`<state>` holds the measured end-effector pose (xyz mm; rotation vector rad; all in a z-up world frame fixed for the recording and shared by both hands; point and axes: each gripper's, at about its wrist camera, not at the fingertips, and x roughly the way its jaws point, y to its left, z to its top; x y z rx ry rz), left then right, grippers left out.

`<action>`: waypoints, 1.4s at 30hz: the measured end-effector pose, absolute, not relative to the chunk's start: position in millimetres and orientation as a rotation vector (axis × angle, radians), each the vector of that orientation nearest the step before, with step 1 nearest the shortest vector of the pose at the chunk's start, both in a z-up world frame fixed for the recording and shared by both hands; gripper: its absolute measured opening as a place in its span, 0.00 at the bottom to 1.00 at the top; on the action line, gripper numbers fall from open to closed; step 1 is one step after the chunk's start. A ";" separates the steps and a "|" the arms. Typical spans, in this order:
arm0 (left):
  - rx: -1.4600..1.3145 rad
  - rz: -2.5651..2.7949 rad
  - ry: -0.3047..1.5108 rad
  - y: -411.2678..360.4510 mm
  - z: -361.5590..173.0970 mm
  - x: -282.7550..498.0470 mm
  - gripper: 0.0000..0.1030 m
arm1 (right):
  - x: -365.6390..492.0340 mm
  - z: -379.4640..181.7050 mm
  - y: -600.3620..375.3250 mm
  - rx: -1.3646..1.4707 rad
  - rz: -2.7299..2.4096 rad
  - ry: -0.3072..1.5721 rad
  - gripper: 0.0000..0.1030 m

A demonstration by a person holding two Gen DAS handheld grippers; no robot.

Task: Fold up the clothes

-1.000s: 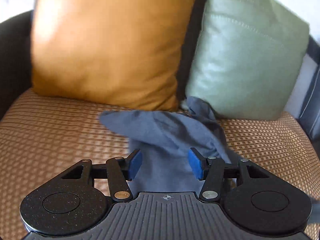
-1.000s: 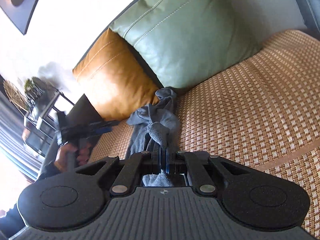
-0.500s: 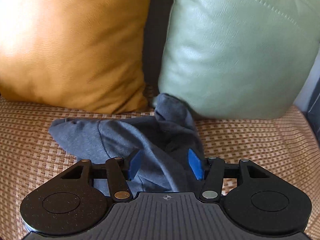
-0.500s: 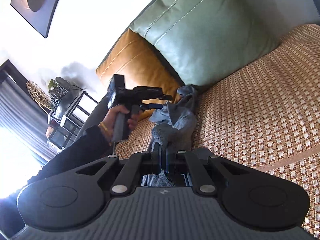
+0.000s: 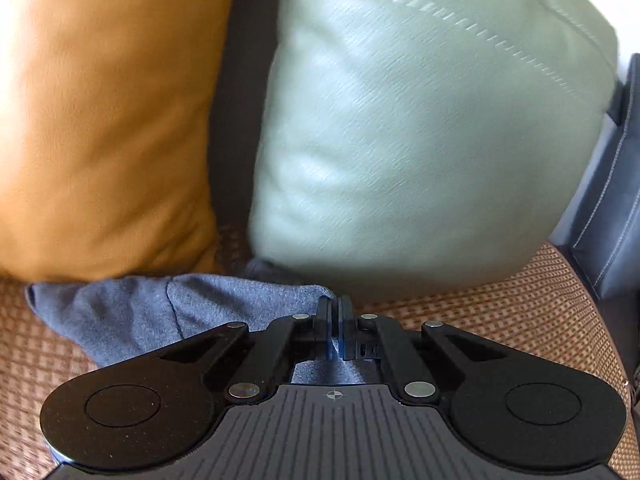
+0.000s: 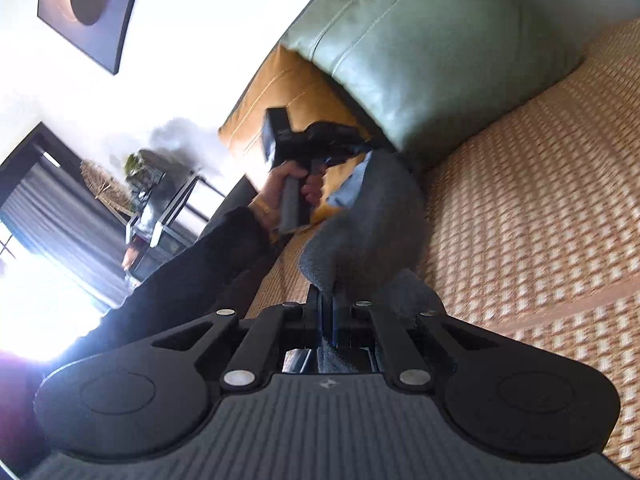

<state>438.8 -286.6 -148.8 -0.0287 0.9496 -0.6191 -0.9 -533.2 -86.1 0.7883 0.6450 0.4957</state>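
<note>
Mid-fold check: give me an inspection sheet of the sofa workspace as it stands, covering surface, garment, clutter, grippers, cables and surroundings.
Surface: brown woven mat on the sofa seat, bare to the right of the garment.
Job's things: crumpled grey-blue knit garment, lying at the foot of both cushions, pinched at two ends.
Clutter: orange leather cushion and pale green leather cushion, upright against the backrest.
Grippers: left gripper, jaws shut on the garment; right gripper, jaws shut on the garment.
Cables: nothing seen.
Surroundings: framed dark picture on the wall; glass side table; bright window.
</note>
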 end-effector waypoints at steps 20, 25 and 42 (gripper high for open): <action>-0.187 -0.612 1.048 -165.3 -158.6 421.5 0.53 | 2.5 -96.1 -387.6 0.577 0.823 0.943 0.07; -0.182 -0.652 1.066 -169.4 -165.0 408.3 0.61 | -1.1 -74.2 -399.4 0.579 0.786 0.904 0.07; -0.002 -0.602 0.993 -200.1 -160.2 405.1 0.00 | -1.3 -65.6 -386.7 0.526 0.783 0.929 0.08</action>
